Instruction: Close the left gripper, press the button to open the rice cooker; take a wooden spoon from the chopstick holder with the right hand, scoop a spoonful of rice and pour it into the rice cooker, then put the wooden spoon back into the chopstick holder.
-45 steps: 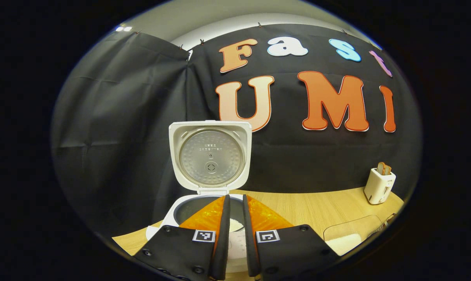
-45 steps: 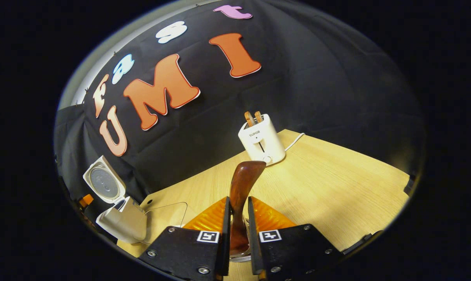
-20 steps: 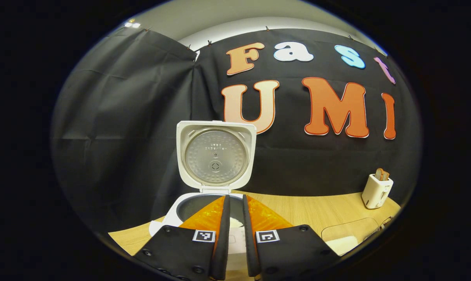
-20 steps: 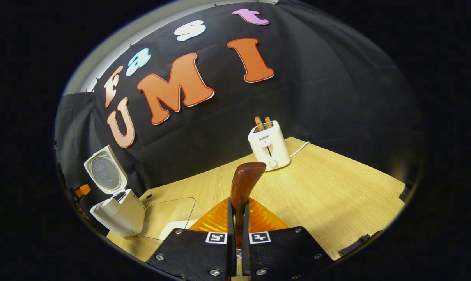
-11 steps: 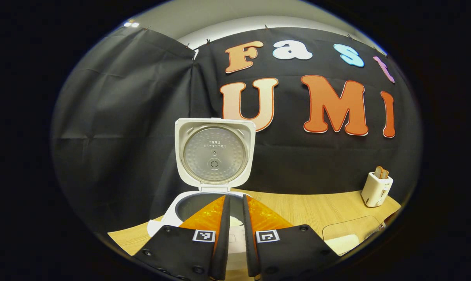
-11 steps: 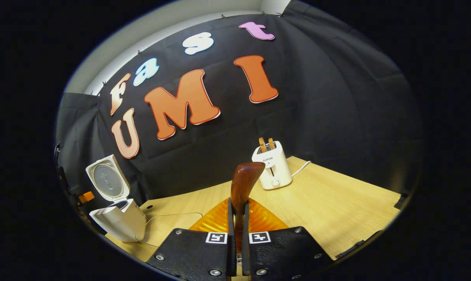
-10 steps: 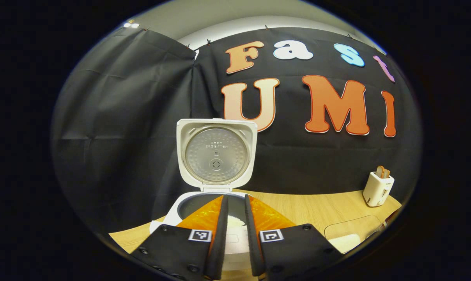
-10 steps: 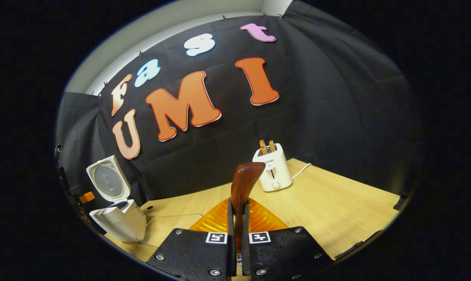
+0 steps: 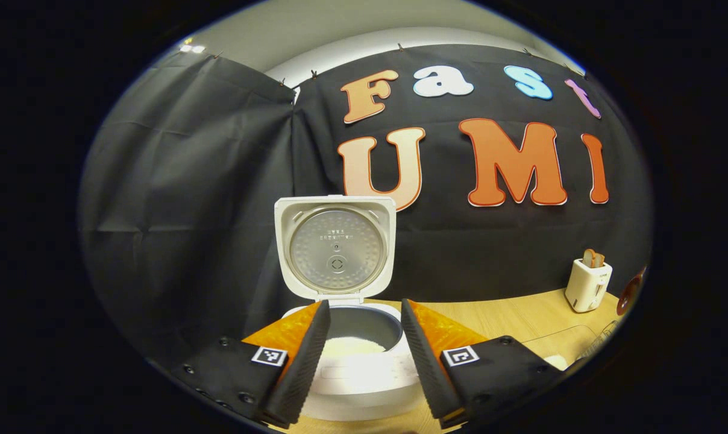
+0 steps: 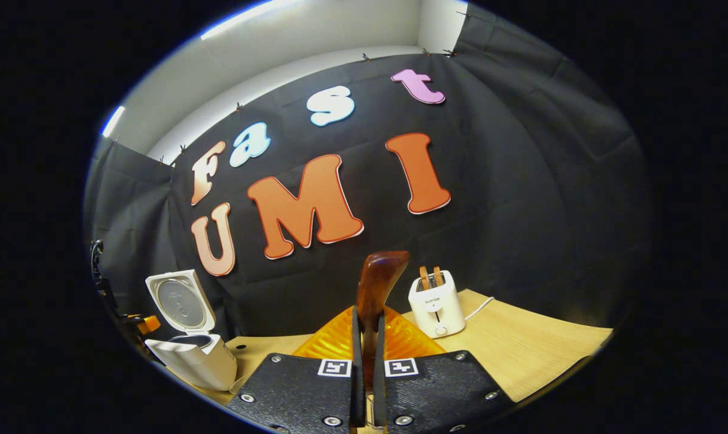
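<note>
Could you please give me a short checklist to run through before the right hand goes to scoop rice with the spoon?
1. Rice cooker lid up: ok, the lid stands upright and the pot is exposed.
2. Right gripper shut on the wooden spoon: ok, both fingers press its handle.
3. Left gripper off the cooker: ok, it is open, fingers apart to either side of the pot in the left gripper view.
4. Spoon clear of the chopstick holder: cannot tell, its lower end is hidden between the fingers.
5. Rice container within reach: cannot tell, just a corner shows at the edge.
6. Toaster clear of the spoon: ok, it stands well behind.
</note>
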`<state>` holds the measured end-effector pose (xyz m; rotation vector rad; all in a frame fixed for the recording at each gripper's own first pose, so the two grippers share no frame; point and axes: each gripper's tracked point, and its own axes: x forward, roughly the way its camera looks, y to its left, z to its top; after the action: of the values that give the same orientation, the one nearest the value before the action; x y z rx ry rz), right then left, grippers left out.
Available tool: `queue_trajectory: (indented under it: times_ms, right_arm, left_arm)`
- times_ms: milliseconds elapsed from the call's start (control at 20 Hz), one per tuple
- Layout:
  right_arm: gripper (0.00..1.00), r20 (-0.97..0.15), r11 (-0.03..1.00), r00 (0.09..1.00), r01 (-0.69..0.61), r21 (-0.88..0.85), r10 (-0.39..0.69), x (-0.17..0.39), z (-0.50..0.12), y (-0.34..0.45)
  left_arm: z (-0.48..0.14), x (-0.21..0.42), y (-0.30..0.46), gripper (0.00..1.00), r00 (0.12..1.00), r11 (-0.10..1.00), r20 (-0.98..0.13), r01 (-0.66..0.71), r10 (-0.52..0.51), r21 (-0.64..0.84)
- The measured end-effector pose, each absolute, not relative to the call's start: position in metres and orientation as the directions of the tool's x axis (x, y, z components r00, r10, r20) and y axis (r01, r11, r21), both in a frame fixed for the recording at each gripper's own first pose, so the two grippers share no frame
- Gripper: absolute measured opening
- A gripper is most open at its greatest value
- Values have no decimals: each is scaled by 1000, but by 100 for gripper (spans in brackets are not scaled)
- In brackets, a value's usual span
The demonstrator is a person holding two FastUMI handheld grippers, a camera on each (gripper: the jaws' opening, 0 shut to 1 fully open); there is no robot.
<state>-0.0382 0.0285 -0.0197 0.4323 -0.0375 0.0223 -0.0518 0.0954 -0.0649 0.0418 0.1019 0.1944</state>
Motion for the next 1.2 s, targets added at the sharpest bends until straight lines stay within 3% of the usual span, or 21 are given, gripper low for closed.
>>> queue_trajectory:
  times_ms: [400,650,1200]
  right_arm:
    - [6,98,904,988,-153,399,124,-27,-2,88]
    - [6,88,933,980,-199,301,181,-23,-16,125]
    - [6,-16,962,962,-273,15,273,-20,-67,185]
  left_arm:
    - [-65,-56,108,89,970,971,-86,-222,229,87]
    - [-68,-59,116,97,964,966,-89,-240,249,98]
    - [-78,-64,130,96,957,960,-98,-262,271,98]
